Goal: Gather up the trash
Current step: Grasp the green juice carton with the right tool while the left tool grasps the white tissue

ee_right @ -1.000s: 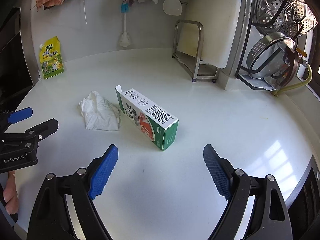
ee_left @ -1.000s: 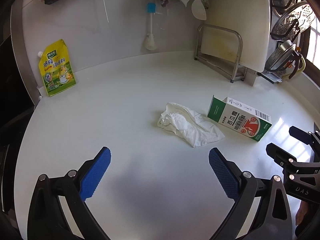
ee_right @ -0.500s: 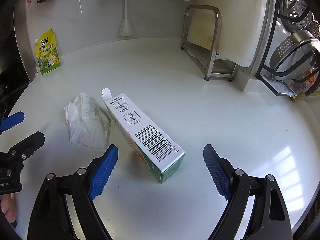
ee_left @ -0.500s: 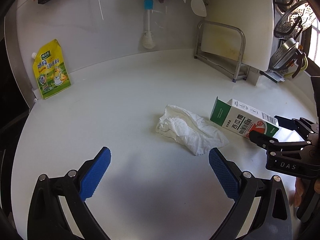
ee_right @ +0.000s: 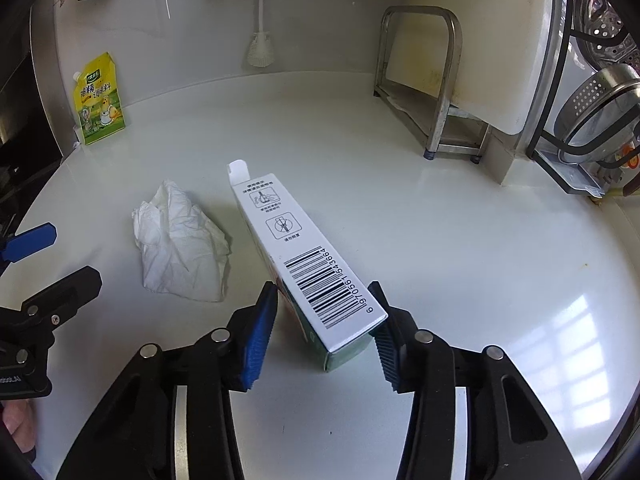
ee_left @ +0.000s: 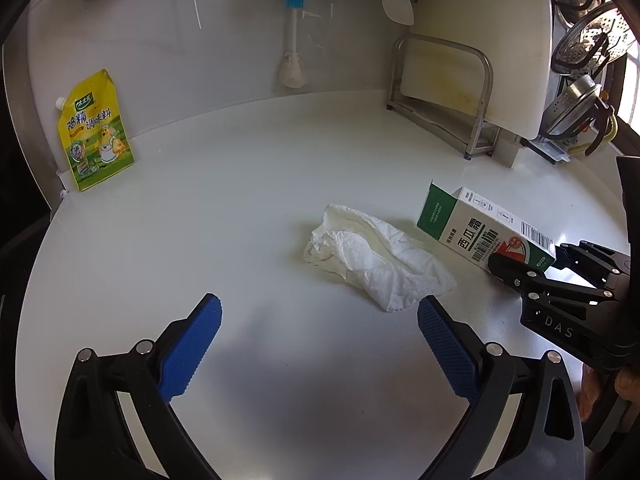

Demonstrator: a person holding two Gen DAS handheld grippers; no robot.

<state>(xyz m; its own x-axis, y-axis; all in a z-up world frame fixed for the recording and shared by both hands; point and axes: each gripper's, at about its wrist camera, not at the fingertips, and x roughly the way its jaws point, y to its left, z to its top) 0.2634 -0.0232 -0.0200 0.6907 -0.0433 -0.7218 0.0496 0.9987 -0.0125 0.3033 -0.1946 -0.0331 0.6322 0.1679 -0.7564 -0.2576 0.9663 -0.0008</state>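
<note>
A white and green carton box [ee_right: 288, 232] lies on the white counter [ee_right: 460, 240], barcode face up. My right gripper [ee_right: 323, 286] straddles its near end, jaws closing, and both blue pads touch its sides. In the left wrist view the box [ee_left: 460, 224] sits at the right with the right gripper [ee_left: 528, 256] around its end. A crumpled white tissue [ee_left: 372, 264] lies just left of the box, also visible as the tissue [ee_right: 180, 248]. My left gripper [ee_left: 320, 304] hangs open just short of the tissue, nothing between its fingers.
A yellow seasoning pouch [ee_left: 94, 132] leans on the back wall at the left. A steel rack [ee_left: 440, 92] holds a white cutting board [ee_left: 480, 40] at the back right. A brush [ee_left: 294, 40] hangs on the wall. Steel strainers [ee_right: 592, 112] sit at the far right.
The right gripper moved forward over the box's near end and its jaws closed from wide open onto the box's sides. The left gripper stayed open and almost still.
</note>
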